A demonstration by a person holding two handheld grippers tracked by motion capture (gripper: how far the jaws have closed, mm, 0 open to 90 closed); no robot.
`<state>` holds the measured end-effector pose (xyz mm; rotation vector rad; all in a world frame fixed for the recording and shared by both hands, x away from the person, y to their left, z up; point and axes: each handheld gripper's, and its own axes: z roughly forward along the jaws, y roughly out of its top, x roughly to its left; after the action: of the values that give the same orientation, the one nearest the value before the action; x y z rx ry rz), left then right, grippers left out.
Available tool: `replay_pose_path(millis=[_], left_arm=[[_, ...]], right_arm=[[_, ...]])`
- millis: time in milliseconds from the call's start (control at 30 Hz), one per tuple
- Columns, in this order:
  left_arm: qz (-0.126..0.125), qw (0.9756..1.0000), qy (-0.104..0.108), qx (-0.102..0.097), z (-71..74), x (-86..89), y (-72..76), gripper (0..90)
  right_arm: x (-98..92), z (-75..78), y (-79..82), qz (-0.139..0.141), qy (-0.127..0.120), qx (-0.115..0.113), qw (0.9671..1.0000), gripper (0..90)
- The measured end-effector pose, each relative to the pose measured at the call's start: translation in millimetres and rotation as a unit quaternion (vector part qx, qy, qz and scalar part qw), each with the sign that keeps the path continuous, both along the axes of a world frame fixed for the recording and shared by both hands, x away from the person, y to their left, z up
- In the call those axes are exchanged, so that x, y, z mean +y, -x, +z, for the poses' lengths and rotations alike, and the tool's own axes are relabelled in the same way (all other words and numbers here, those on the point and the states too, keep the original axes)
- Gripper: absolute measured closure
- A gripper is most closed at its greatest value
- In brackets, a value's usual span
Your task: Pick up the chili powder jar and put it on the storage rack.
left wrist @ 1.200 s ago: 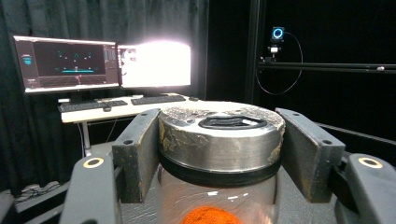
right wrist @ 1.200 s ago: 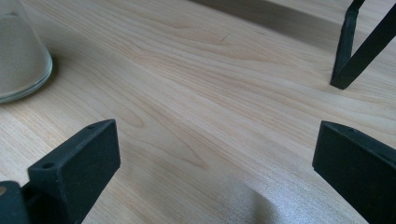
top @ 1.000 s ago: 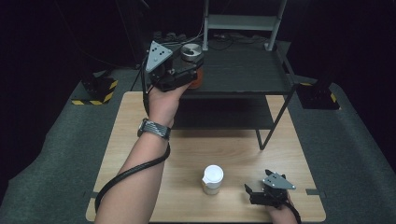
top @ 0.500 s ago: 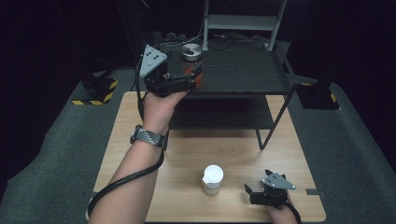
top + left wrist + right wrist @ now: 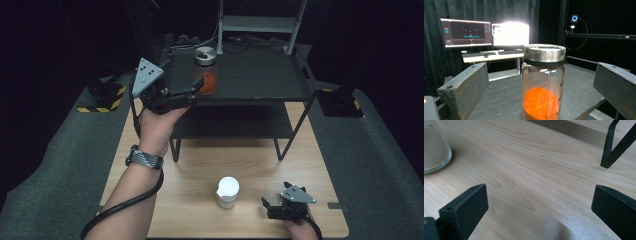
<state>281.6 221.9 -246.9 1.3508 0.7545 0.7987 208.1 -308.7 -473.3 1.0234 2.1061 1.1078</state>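
Jar [image 5: 205, 70] of orange powder stands upright on the top shelf [image 5: 260, 75] of the dark rack, near its left end, with its metal lid on. Left gripper [image 5: 197, 86] sits just at the jar's near-left side. Its jaws have just been opening and now stand wide; in the left gripper view the jar [image 5: 543, 82] is between them with clear gaps on both sides, so nothing is held and the jar rests on the shelf by itself.

Right gripper [image 5: 267, 206] lies low on the counter [image 5: 190, 170] at the near right, jaws spread wide over bare wood, gripping nothing. Just to its left stands a second jar [image 5: 227, 191] with a white lid, whose glass base shows at the edge of the right gripper view [image 5: 435, 147].

Risk, as I judge it, lies in the withdrawal. The orange jar is tall and narrow, and both jaws still flank it closely. If the left gripper swings sideways or tilts as it backs away, one jaw could clip the glass and tip or slide it; it stands not far from the shelf's near edge, so a knock that way could send it down onto the counter. A straight pull back along the jaws' own line looks safest. The trailing cable [image 5: 125, 210] could also drag across the counter toward the white-lidded jar.
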Motion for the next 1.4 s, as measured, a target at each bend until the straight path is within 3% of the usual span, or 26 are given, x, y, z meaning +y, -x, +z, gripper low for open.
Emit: replay_pose_path(millis=[500,667,867,1400], left_arm=[[-0.012,0.9996,-0.016,0.017,-26.9,13.8,16.5,0.5],[-0.008,0.9995,-0.027,0.014,-40.5,15.6,25.3,0.5],[-0.011,0.9995,-0.025,0.018,-53.9,19.7,33.7,0.5],[-0.022,0.998,-0.042,0.042,-93.7,25.9,54.3,0.5]], right_arm=[[1.6,0.1,0.9,0.0,0.005,-0.002,1.0,0.0],[1.5,0.0,1.1,0.001,0.006,-0.003,1.0,0.0],[1.8,-0.1,1.5,0.0,0.006,-0.004,1.0,0.0],[3.2,0.1,1.7,-0.001,0.009,-0.004,0.9999,0.0]])
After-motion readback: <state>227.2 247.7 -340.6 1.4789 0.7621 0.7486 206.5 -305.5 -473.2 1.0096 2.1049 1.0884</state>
